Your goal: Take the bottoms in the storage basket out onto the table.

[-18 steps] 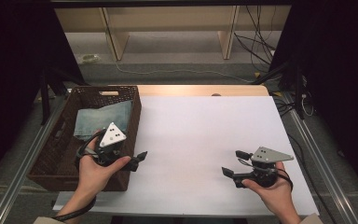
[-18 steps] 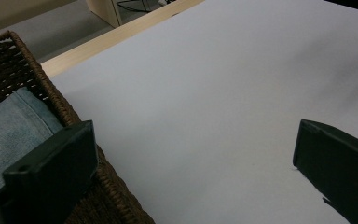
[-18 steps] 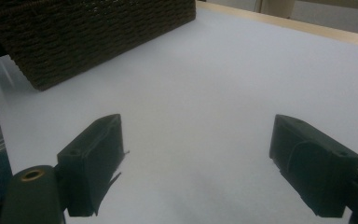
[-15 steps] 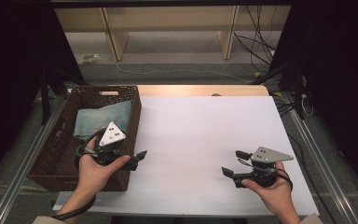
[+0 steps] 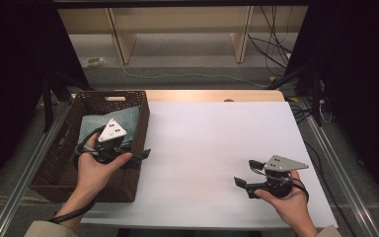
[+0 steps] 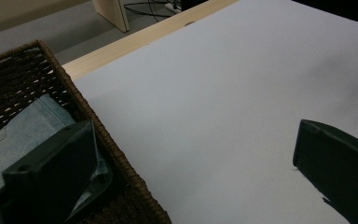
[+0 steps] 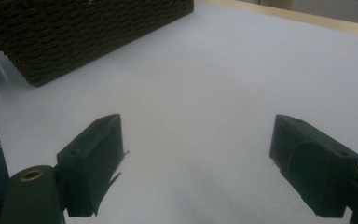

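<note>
Brown woven basket [image 5: 54,163] sits at the left edge of the white table [image 5: 212,148], and folded blue jeans [image 5: 91,126] lie inside it. That is the thing I am after, I think — getting the jeans out of the basket.

My left gripper [image 5: 140,157] hangs over the basket's right wall, close to me. Its jaws are wide apart with nothing between them. In the left gripper view one jaw is over the basket, just above the blue cloth [image 6: 18,135], and the other is out over the bare white table [image 6: 214,116]. They straddle the basket wall [image 6: 107,144]. I cannot tell if the lower jaw touches the cloth.

My right gripper [image 5: 244,175] waits well apart, low over the table near its front right corner. Its jaws are spread wide too, holding nothing — just white table [image 7: 205,93] between them, with the basket [image 7: 84,32] far ahead.

So I would say the job has hardly begun. Nothing is grabbed yet. The jeans are folded in the basket, and the table has nothing on it. Grabbing, lifting and laying them out are all left to do.
</note>
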Demonstrator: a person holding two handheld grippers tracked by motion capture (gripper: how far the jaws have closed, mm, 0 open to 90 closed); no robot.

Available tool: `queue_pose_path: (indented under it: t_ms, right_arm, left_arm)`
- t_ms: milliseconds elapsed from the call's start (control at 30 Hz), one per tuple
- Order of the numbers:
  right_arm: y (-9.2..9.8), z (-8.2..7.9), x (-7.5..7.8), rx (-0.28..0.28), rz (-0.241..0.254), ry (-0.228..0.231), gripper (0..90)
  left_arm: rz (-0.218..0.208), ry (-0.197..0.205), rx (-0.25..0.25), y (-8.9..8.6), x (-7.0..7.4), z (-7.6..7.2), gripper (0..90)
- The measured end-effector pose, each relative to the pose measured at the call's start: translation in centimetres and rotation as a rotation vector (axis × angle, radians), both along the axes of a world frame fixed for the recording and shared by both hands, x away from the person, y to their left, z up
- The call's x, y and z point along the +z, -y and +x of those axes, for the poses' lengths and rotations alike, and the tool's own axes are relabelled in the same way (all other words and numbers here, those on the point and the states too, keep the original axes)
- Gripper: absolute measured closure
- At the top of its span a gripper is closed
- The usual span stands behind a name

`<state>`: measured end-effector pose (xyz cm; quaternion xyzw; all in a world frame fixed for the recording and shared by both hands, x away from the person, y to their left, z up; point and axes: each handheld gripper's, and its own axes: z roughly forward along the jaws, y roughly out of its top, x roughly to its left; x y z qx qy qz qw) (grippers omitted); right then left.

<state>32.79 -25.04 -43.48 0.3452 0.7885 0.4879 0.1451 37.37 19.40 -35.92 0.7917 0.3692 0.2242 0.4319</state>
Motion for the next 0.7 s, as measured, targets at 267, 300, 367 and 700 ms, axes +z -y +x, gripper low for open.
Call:
queue_pose_path:
  t_ms: [267, 300, 367, 700]
  right_arm:
    - [-0.1, 0.1, -0.2, 0.001, -0.013, -0.007, 18.3]
    - [-0.2, 0.1, -0.1, 0.003, -0.015, -0.003, 18.3]
    - [-0.2, 0.1, 0.0, 0.003, -0.021, 0.003, 18.2]
    - [0.0, 0.1, 0.0, -0.005, -0.017, 0.0, 18.1]
  left_arm:
    - [0.018, -0.006, 0.035, -0.9, 0.5, 1.9, 0.0]
    - [0.028, -0.013, 0.044, -1.2, 0.6, 2.6, 0.0]
    - [0.041, -0.021, 0.055, -1.4, 0.6, 3.4, 0.0]
    - [0.071, -0.045, 0.122, -2.9, -0.1, 7.9, 0.0]
